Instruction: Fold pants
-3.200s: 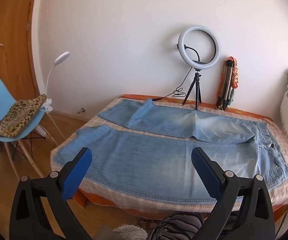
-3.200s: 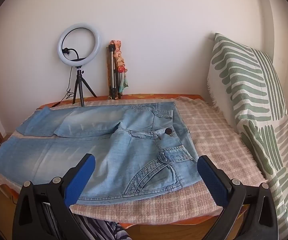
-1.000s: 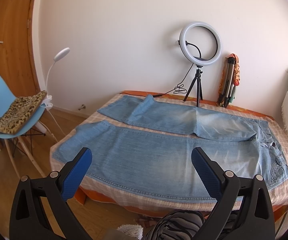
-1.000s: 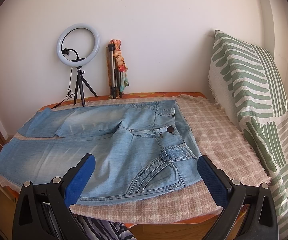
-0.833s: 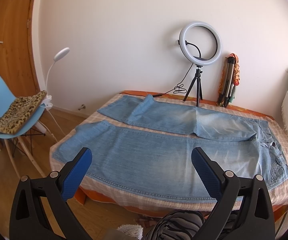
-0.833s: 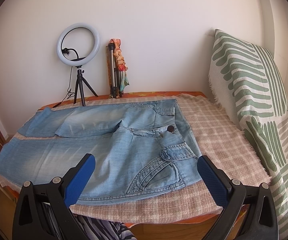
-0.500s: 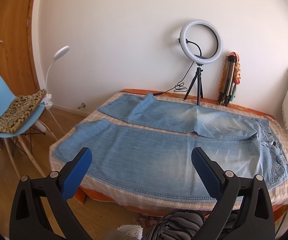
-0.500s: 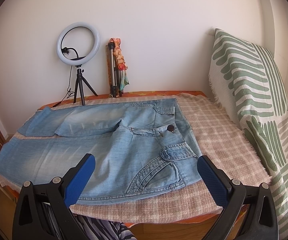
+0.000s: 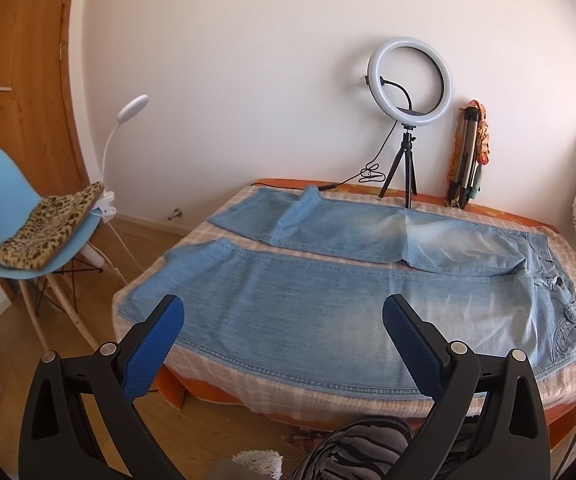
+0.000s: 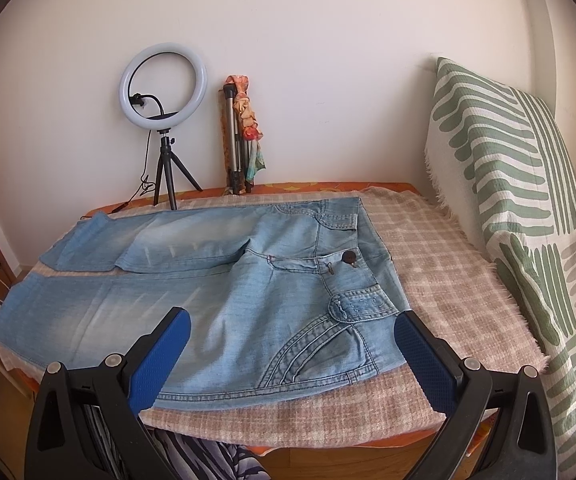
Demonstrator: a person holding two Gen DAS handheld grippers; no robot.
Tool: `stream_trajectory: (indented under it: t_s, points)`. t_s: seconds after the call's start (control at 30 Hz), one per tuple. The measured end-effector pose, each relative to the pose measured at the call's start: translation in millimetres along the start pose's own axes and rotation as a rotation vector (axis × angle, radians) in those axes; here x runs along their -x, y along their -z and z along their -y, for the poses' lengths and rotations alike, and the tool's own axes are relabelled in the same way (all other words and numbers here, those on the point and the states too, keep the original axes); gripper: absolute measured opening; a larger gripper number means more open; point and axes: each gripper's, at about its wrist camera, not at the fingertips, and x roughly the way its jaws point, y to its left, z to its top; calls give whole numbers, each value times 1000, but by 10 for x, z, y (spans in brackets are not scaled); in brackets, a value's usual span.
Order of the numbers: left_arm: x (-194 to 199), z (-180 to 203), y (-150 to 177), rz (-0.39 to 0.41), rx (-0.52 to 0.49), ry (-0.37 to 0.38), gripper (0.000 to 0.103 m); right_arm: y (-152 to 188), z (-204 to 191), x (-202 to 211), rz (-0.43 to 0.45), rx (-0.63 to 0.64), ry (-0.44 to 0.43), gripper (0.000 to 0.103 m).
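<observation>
Both black grippers with blue padded fingers, left (image 9: 284, 330) and right (image 10: 292, 340), hover level with jaws wide apart, empty, the flat light-blue denim pants (image 9: 328, 300) spread ahead beneath them on the checked blanket (image 10: 440, 280).

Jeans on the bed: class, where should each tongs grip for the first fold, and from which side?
Jeans lie flat, legs apart. Probably pinch the near edge from the bed's front: right tongs at the waistband corner, left tongs at the near hem, then lift toward the wall.
</observation>
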Motion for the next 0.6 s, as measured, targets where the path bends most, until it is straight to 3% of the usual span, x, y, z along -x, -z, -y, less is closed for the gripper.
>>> stream_trajectory:
  t_s: [0.6]
  points:
    - [-234,-340,-127,-24,-40,-43,99,-199,-24,-96,45,115,-109,103]
